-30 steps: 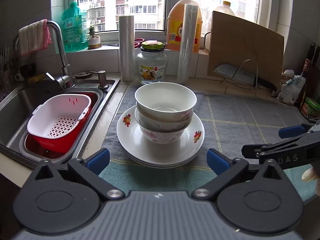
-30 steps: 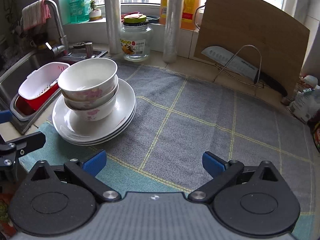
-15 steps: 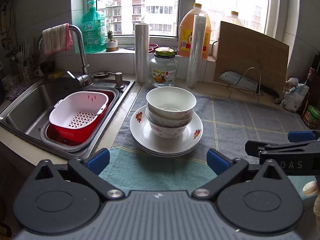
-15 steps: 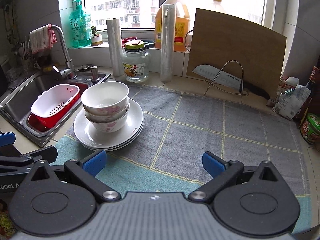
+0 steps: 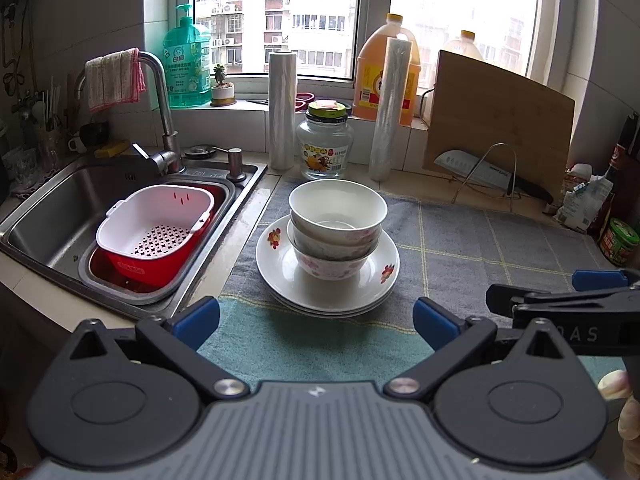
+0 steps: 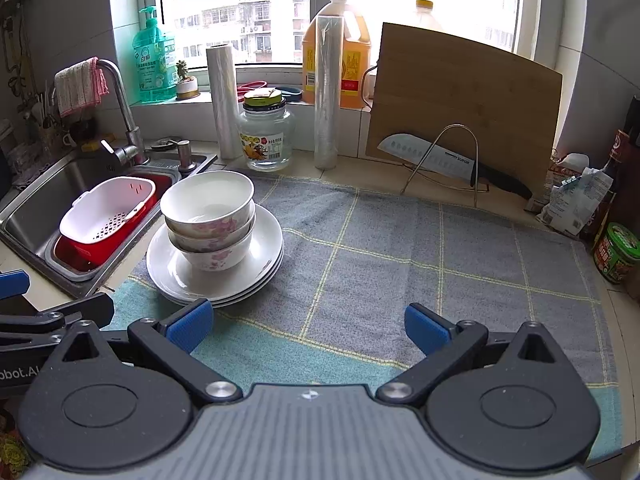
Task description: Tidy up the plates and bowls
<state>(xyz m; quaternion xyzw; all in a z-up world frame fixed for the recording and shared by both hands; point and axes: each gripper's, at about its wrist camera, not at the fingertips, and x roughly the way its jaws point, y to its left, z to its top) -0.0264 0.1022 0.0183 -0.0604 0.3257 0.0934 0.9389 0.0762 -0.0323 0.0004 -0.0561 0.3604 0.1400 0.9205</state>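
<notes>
Three white flowered bowls [image 5: 336, 228] sit nested on a stack of white plates [image 5: 280, 276] on the grey checked cloth [image 5: 480, 248], beside the sink. The same bowls [image 6: 210, 220] and plates [image 6: 264, 256] show at left in the right wrist view. My left gripper [image 5: 316, 320] is open and empty, held back from the stack near the cloth's front edge. My right gripper [image 6: 306, 326] is open and empty, to the right of the stack over the cloth. The right gripper also shows at the right edge of the left wrist view [image 5: 560, 304].
A sink [image 5: 52, 216] with a white colander [image 5: 154, 224] in a red basin lies left. A faucet [image 5: 160, 120], glass jar [image 5: 325, 144], two film rolls, oil jugs, a cutting board [image 5: 496, 128] and a knife on a wire rack [image 5: 484, 172] line the back.
Both grippers have pulled back and up from the stack, so bowls and plates look smaller and farther. The bowls and plates have not moved. Both grippers stay open.
</notes>
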